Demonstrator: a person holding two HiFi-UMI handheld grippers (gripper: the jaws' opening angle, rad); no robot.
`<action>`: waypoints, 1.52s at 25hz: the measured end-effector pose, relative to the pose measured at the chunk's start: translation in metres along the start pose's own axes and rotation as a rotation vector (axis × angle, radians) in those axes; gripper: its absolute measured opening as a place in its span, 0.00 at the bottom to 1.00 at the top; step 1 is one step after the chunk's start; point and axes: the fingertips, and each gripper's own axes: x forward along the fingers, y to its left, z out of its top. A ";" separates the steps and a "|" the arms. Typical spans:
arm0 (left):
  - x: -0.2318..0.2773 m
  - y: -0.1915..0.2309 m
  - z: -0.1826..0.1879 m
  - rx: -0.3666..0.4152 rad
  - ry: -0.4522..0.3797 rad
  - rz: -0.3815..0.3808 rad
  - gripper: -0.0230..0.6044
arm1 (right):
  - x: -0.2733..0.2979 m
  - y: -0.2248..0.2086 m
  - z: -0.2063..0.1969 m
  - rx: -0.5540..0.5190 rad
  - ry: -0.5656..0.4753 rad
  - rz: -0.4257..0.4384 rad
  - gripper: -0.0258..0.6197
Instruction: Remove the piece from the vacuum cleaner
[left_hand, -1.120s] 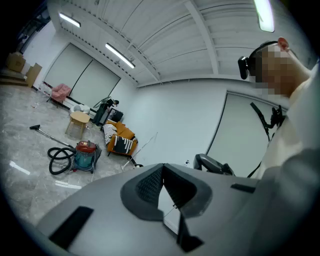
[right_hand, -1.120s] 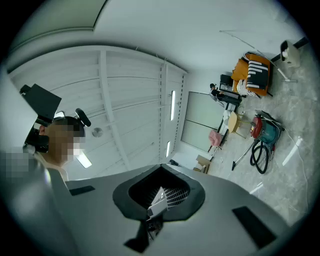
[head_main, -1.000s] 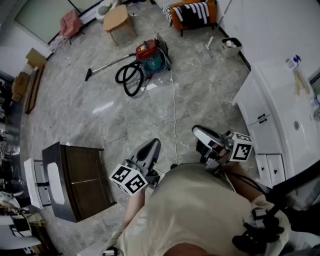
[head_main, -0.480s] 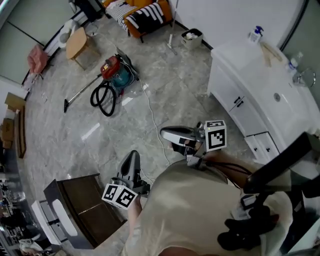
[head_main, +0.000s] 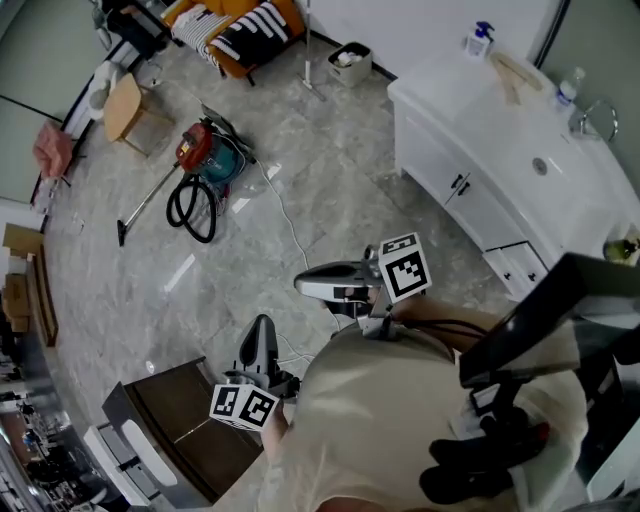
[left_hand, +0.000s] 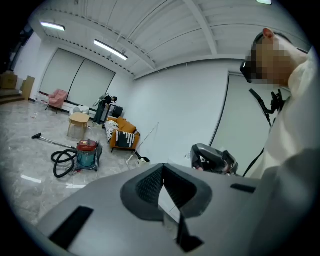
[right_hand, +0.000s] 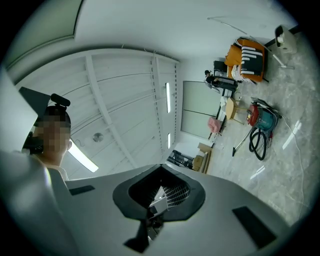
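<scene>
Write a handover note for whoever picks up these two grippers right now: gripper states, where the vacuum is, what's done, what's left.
Left gripper: shut, empty, held close to the body.
Right gripper: shut, empty, also close to the body.
Vacuum cleaner: on the floor across the room, near the small wooden table. Its black hose is coiled beside it and its wand lies on the floor.
Done: nothing yet; neither gripper is near the vacuum.
Left: walk over, open a gripper and take the piece off.
</scene>
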 end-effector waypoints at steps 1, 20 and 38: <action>-0.001 -0.002 -0.002 -0.003 0.002 0.013 0.04 | 0.000 0.001 -0.002 0.007 0.018 0.008 0.04; 0.004 0.021 -0.004 0.054 0.044 0.030 0.04 | 0.025 0.004 -0.011 -0.114 0.165 0.057 0.04; -0.052 0.219 0.067 -0.029 -0.062 -0.120 0.04 | 0.229 -0.050 -0.053 -0.335 0.301 -0.099 0.04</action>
